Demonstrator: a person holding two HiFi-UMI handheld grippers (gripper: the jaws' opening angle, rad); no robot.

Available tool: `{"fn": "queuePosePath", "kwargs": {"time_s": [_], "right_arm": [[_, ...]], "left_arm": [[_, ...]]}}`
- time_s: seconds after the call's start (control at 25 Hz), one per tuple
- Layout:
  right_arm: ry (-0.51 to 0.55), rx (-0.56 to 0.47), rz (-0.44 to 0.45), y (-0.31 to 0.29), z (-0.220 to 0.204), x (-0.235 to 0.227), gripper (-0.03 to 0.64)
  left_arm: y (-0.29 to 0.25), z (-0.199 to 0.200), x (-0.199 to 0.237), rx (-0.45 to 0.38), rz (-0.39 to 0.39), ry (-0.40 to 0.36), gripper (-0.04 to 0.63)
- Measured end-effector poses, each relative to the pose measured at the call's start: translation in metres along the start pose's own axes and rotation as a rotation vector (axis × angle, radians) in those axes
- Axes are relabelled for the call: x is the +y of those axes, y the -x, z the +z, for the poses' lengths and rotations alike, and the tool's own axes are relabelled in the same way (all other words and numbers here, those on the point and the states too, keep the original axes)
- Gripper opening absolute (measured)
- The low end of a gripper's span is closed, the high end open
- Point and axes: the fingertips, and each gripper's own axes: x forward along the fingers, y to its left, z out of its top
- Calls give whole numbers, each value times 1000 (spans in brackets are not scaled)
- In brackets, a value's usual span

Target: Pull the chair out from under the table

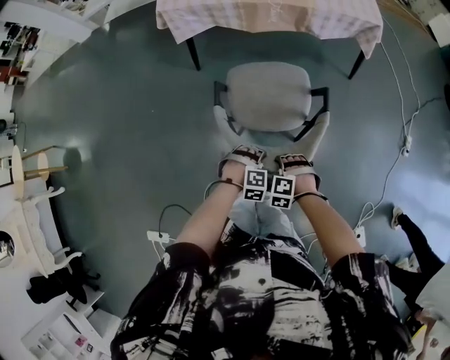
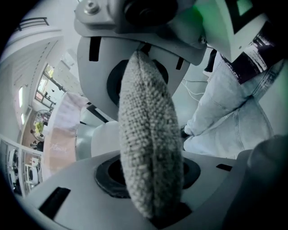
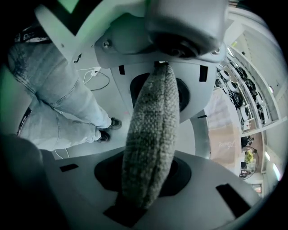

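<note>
The grey chair (image 1: 267, 95) stands on the floor in front of the table (image 1: 281, 17), its seat out from under the cloth. Its woven backrest rim (image 1: 271, 153) is nearest to me. My left gripper (image 1: 242, 156) and right gripper (image 1: 297, 163) sit side by side on that rim and point steeply down. In the left gripper view the backrest (image 2: 144, 103) runs from one jaw to the other of the left gripper (image 2: 150, 139) and touches both. The right gripper view shows the same: the backrest (image 3: 153, 108) fills the right gripper (image 3: 150, 143).
White cables (image 1: 394, 91) trail over the floor at right, and a power strip (image 1: 158, 238) lies at left by my feet. A wooden stool (image 1: 35, 169) stands far left. Another person's leg (image 1: 415, 239) shows at right. My legs (image 2: 234, 108) are close behind the chair.
</note>
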Motion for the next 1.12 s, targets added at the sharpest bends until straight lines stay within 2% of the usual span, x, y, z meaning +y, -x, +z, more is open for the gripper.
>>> {"fn": "queuePosePath", "kwargs": {"time_s": [0.16,0.4,0.48,0.52,0.6,0.76,0.92,1.04,1.12], "right_arm": [[38,-11,-3,13,-1,1,101],[9,-57,7,70,-1,1,109],[4,-83,-32,101,-4,-5,99],[-11,-101,-63,119,-3,-11,80],[-83,-161,-133,160,5,-28,59],[-389,-403,-270,263,38,-88,40],[-688,-788,-404,382,56,-166,19],[-849,-1061,-456,468,60,-210,4],[-902,-1180,-481,513,63,-229,0]], "left_arm": [[22,-5,0,-24,24,37,137],[89,-20,-4,-98,69,95,112],[120,-21,3,-143,111,141,92],[137,-20,9,-173,143,174,49],[177,-16,25,-249,215,253,29],[276,-4,69,-462,348,430,6],[388,11,135,-773,475,624,3],[477,13,173,-1019,541,725,3],[528,10,188,-1124,588,749,3]]}}
